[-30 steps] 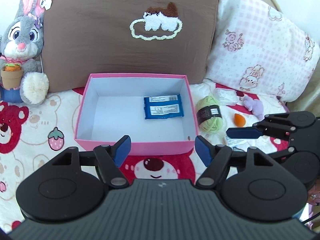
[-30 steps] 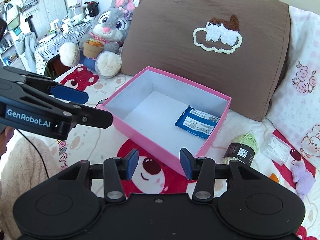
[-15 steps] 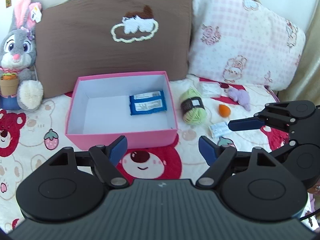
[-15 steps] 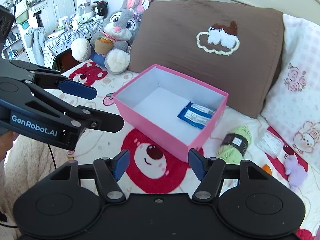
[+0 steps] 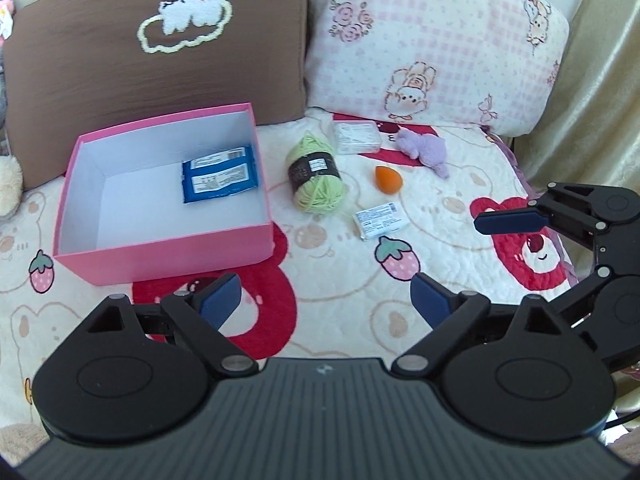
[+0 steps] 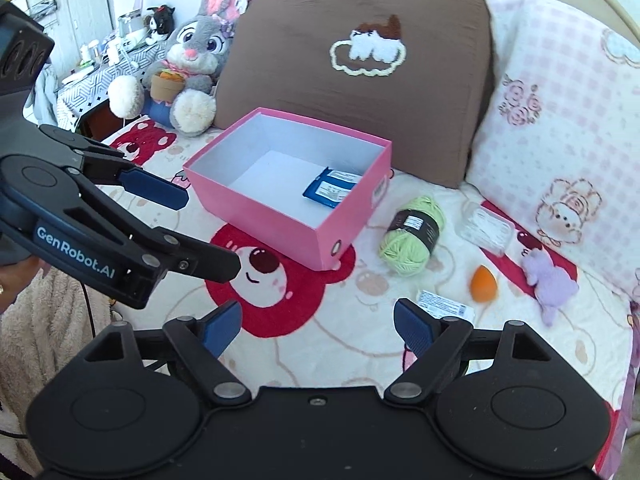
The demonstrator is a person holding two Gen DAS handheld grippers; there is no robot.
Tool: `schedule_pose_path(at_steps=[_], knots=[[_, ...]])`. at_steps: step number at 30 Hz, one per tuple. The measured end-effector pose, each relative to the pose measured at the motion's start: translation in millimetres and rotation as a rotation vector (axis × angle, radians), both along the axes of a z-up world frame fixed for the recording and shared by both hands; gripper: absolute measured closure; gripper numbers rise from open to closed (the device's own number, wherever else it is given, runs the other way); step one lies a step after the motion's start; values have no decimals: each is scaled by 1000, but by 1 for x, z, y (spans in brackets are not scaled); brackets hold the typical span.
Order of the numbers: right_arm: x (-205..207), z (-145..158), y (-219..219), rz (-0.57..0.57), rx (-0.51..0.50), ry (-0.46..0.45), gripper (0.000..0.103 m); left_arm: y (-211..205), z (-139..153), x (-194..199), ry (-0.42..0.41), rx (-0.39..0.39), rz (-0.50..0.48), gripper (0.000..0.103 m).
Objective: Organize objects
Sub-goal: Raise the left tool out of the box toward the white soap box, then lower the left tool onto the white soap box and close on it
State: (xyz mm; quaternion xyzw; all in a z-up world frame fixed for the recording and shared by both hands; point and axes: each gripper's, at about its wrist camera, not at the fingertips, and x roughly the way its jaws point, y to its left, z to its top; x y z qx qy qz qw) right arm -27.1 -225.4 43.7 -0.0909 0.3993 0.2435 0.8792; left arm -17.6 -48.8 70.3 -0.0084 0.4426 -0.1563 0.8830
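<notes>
Both jaws had just been opening, empty; white packet (image 6: pixel 445 305) lay just ahead of right gripper (image 6: pixel 318 326), nearer than left gripper (image 5: pixel 326 294).

one box (image 5: pixel 168 258), two pillows (image 5: pixel 160 60), one yarn ball (image 5: pixel 316 178)

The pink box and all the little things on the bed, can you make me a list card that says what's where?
box: pink box, open, on the bedspread
in box: blue packet
outside box: green yarn ball, orange egg-shaped sponge, purple plush toy, clear plastic case, small white packet
left hand-held gripper: jaws just opened wider, nothing between them
right hand-held gripper: jaws just opened wider, nothing between them
behind: brown pillow, pink pillow
</notes>
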Motion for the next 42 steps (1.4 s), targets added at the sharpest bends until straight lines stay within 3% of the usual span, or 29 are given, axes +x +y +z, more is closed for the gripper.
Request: schedule_pose_path(at_steps=[8,12,16,20,25,32,36,42], knots=[[3,-21,-22,-38,-3,-68,15,-36,-17,25,36,-22,-79,8],[9,-32,-32,-62,12,-84,15,-47,-21,44,88,-91,-134,8],[12,-38,-40,-65,16,-134,15,-65,-24,62,49,-28,-140,8],[17,-48,-44,-40,-11,-196,15,-74,-38,87,78,-22,-121,10],[35,-63,-54,-97,7,-192,14,-82,-50,110,44,-110,-71,10],[53,-66,-57,-138,-39,-237,14,-104,-64,129,48,-168,-120,10],[55,-71,-62,-119,-24,-237,14,-104,-86,131,40,-141,-115,10],[60,-92,-74,-119,7,-141,14,-98,-119,136,33,-156,-109,15]])
